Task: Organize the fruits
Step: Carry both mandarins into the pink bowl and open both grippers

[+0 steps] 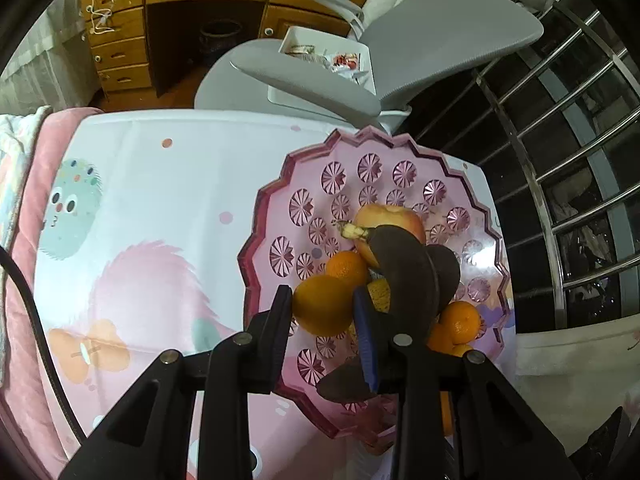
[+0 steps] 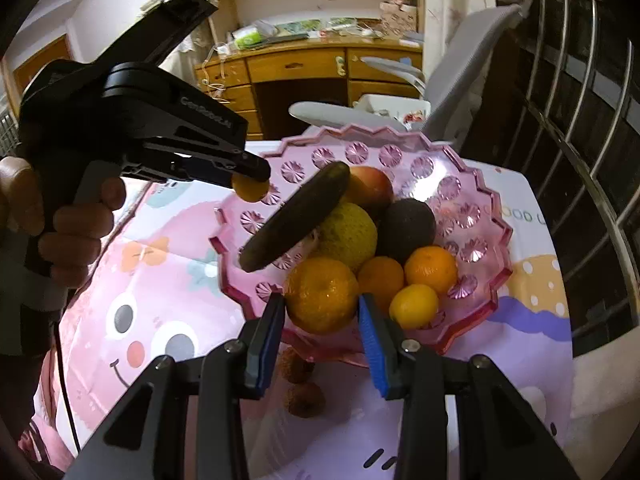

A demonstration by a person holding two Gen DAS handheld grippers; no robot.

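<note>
A pink cut-glass bowl (image 2: 486, 216) stands on the cartoon tablecloth. In it lie a dark overripe banana (image 2: 296, 216), an apple (image 2: 370, 188), a yellow-green fruit (image 2: 350, 236), a dark avocado (image 2: 406, 228) and three small oranges (image 2: 430, 270). My right gripper (image 2: 322, 304) is shut on a large orange (image 2: 322, 288) at the bowl's near rim. My left gripper (image 2: 252, 178), in a person's hand, is shut on a small orange (image 2: 251, 192) above the bowl's left rim. In the left wrist view that gripper (image 1: 322, 298) clamps the orange (image 1: 320, 312) over the bowl (image 1: 272, 208), beside the banana (image 1: 404, 268).
Two brown bumpy fruits (image 2: 298, 368) lie on the cloth (image 2: 168, 280) just in front of the bowl. A grey chair (image 1: 440, 40) with a white tray on it stands behind the table. A metal railing (image 1: 560, 160) runs along the right. A wooden desk (image 1: 180, 8) is at the back.
</note>
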